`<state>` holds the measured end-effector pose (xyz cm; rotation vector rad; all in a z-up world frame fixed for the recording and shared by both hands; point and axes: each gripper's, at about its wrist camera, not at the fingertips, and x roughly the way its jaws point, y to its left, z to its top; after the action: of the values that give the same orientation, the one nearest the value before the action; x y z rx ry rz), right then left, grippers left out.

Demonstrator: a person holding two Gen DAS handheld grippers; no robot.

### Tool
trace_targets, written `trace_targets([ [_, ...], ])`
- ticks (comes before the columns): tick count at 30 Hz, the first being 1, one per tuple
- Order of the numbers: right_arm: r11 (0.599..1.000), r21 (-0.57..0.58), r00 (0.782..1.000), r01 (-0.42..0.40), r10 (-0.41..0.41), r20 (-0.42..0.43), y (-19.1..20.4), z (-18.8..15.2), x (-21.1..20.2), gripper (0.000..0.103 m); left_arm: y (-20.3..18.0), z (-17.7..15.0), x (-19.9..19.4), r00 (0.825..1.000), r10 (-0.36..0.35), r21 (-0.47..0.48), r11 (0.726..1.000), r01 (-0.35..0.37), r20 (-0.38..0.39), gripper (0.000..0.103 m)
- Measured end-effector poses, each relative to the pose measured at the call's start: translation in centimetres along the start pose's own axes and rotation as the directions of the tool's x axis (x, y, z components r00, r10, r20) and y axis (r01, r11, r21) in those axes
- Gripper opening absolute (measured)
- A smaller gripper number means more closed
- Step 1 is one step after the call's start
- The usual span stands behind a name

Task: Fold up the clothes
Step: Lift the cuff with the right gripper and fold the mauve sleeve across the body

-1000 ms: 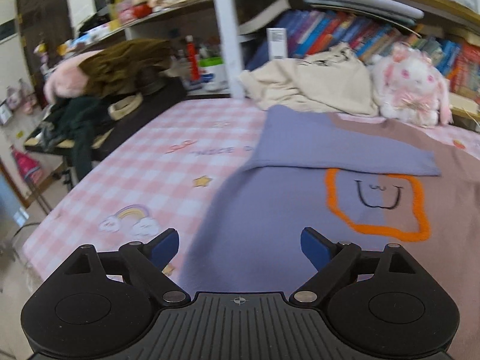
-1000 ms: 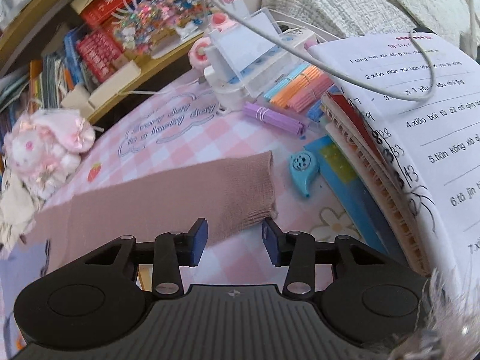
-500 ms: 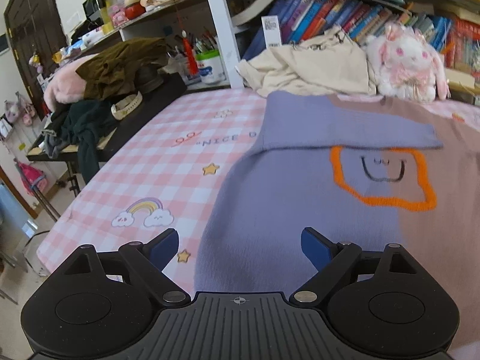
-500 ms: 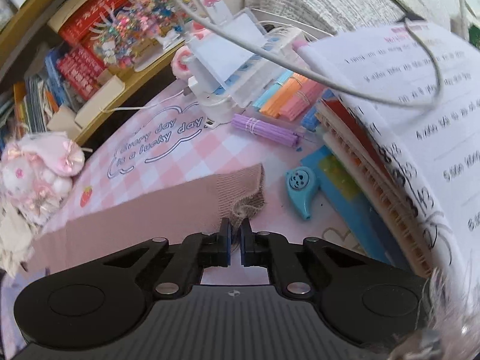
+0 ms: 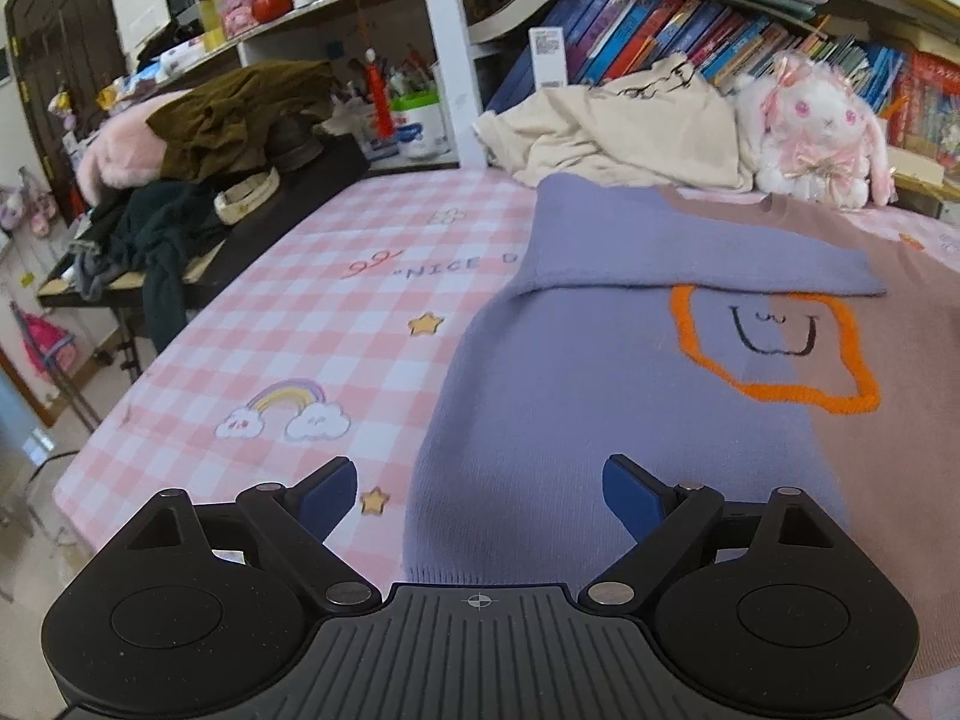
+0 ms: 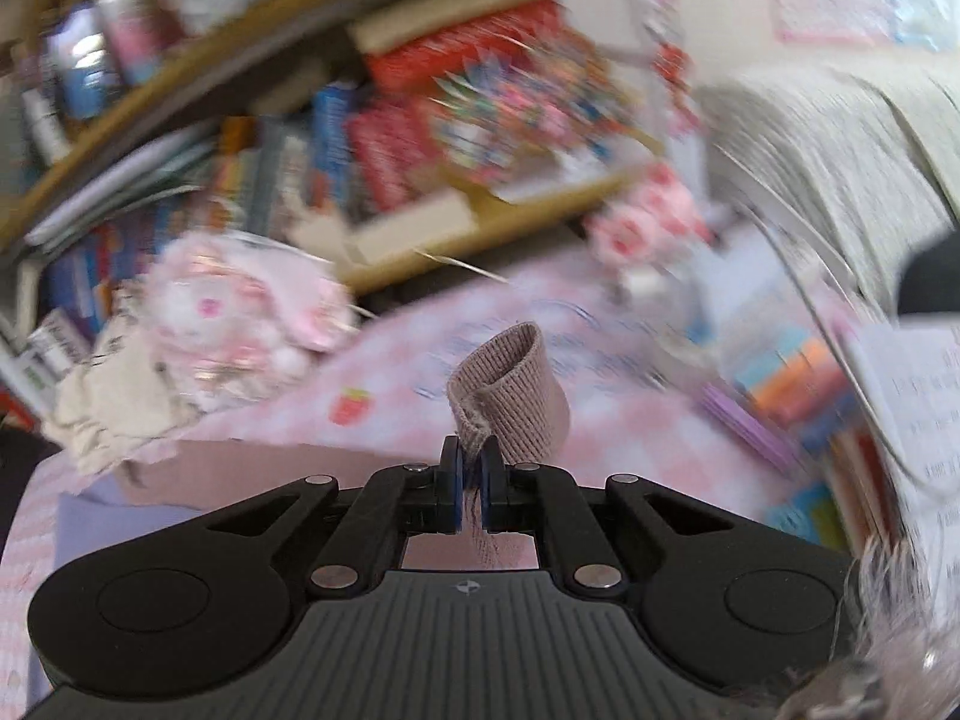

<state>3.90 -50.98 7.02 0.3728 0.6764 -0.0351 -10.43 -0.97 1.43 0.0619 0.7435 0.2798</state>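
Soft, limp knit sweater (image 5: 600, 396): right gripper (image 6: 470, 480) pinches its ribbed cuff (image 6: 510, 402), a sound hold, while left gripper (image 5: 480, 486) gapes empty.

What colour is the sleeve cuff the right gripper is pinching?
Dusty pink-brown ribbed knit cuff, pinched by the right gripper; clearest in the right wrist view.

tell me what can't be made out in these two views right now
- Right wrist view: motion blur smears the shelf books and desk clutter; titles unreadable.
- Right wrist view: the right gripper hides most of the brown sleeve it pinches.
- Left wrist view: the sweater hem sits behind the open left gripper; its right side is cut off.
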Motion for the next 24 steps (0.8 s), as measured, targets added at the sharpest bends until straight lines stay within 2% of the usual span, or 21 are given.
trace_targets([
  [7,0.985,-0.138,0.991,-0.105,0.114,0.063,9.9,3.2,-1.7,0.006,2.0,0.6,0.0,0.996,-0.089,-0.012,0.996,0.089,0.03,0.091],
  [13,0.956,-0.233,0.978,-0.179,0.198,0.063,18.8,4.3,-1.6,0.006,3.8,0.6,-1.1,0.986,-0.156,0.008,0.988,0.156,0.055,0.091],
  [18,0.926,-0.307,0.969,-0.22,0.245,0.044,25.6,3.7,-0.5,0.006,4.8,0.1,-2.1,0.983,-0.156,0.109,0.983,0.145,0.097,0.091],
  [24,0.891,-0.367,0.959,-0.267,0.283,-0.01,32.2,1.4,1.9,0.006,5.7,-0.4,-2.6,0.979,-0.166,0.178,0.973,0.144,0.114,0.091],
])
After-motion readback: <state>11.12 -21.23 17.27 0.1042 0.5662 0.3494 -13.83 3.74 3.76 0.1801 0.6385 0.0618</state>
